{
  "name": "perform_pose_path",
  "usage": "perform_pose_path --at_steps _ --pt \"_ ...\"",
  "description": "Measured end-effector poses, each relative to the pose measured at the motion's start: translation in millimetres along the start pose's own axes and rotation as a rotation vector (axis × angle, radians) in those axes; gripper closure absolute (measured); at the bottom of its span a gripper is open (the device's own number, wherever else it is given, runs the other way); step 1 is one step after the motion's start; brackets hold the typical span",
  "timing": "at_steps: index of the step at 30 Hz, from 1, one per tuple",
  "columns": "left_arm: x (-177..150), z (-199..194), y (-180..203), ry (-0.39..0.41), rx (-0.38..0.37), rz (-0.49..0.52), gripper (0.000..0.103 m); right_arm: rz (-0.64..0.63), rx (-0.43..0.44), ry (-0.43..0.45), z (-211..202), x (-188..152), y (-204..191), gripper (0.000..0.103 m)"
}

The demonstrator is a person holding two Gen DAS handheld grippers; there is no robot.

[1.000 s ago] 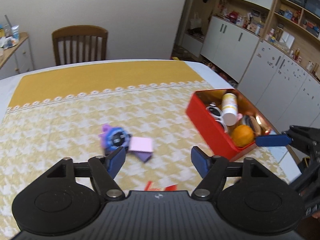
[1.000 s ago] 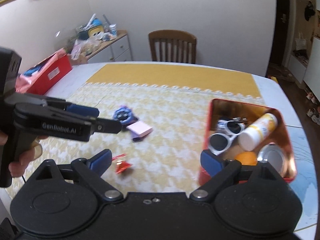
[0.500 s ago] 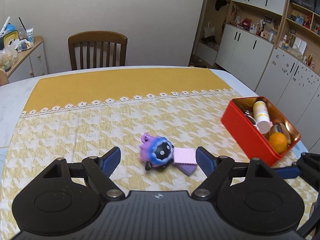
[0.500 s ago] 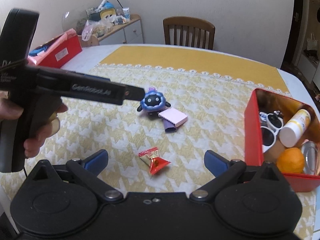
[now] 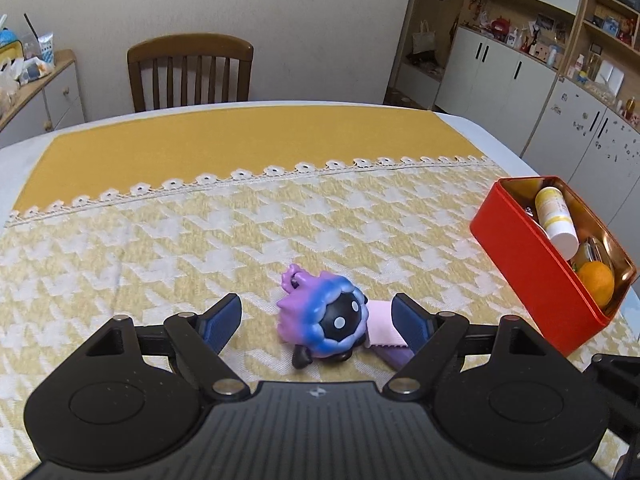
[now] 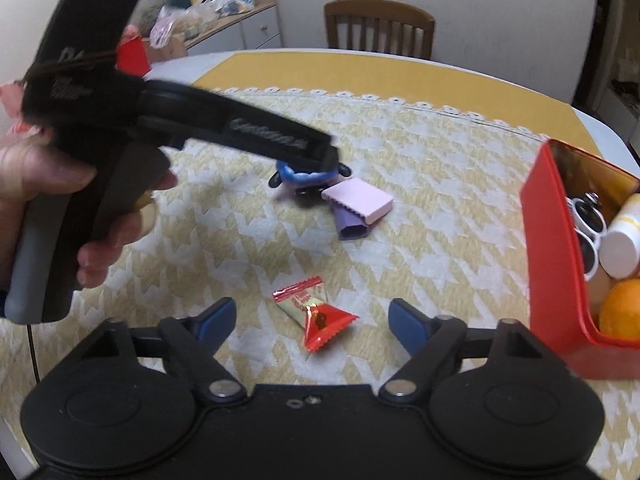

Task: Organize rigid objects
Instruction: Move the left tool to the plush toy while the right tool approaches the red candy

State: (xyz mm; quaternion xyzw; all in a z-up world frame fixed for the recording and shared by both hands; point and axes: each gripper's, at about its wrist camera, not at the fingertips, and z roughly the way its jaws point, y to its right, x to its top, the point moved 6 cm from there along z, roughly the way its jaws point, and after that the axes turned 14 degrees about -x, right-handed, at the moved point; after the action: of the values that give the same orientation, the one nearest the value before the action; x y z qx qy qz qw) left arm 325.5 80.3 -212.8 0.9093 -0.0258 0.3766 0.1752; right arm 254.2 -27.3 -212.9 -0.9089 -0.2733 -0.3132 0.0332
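Both grippers are closing in on their targets compared with a second ago: the toy (image 5: 326,322), which was sitting ahead of the left gripper (image 5: 318,322), is now lying right between its fingers, and the candy (image 6: 316,316), which was small and off to the left in the right wrist view, is now lying centred between the fingers of the right gripper (image 6: 310,320).

This is looking like a double pickup in the sorting job. The left gripper is standing released, its blue pads (image 5: 222,320) clear of the toy on both sides. The right gripper is also released, but its jaws are closing around the candy, with the pads not yet touching the wrapper. A hand (image 6: 60,204) is holding the left gripper's handle, and that gripper's arm is crossing the top of the right wrist view, covering part of the toy.

The toy is lying on the tablecloth (image 5: 160,240), touching a pink packet (image 6: 358,200) that is resting on a purple one (image 6: 352,228). The red tin (image 5: 532,276) is sitting near the table's right edge, well apart from the toy, and is already holding a bottle (image 5: 556,220), an orange (image 5: 596,284) and sunglasses (image 6: 586,232).

Next, the left gripper is needing to sink a little and clamp the toy's round body without catching the pink packet beside its right finger. The right gripper is needing to finish closing on the flat, crinkly candy, low enough to pinch it, and then carry it to the tin, probably.
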Motion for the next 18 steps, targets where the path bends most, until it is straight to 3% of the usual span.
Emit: perform_pose_path --at_steps 11,18 --pt "1 14 -10 -0.023 -0.047 -0.03 0.022 -0.06 0.011 -0.032 15 -2 -4 0.05" --pt "-2 19 -5 -0.051 -0.051 0.002 0.045 -0.079 -0.01 -0.016 15 -5 -4 0.058"
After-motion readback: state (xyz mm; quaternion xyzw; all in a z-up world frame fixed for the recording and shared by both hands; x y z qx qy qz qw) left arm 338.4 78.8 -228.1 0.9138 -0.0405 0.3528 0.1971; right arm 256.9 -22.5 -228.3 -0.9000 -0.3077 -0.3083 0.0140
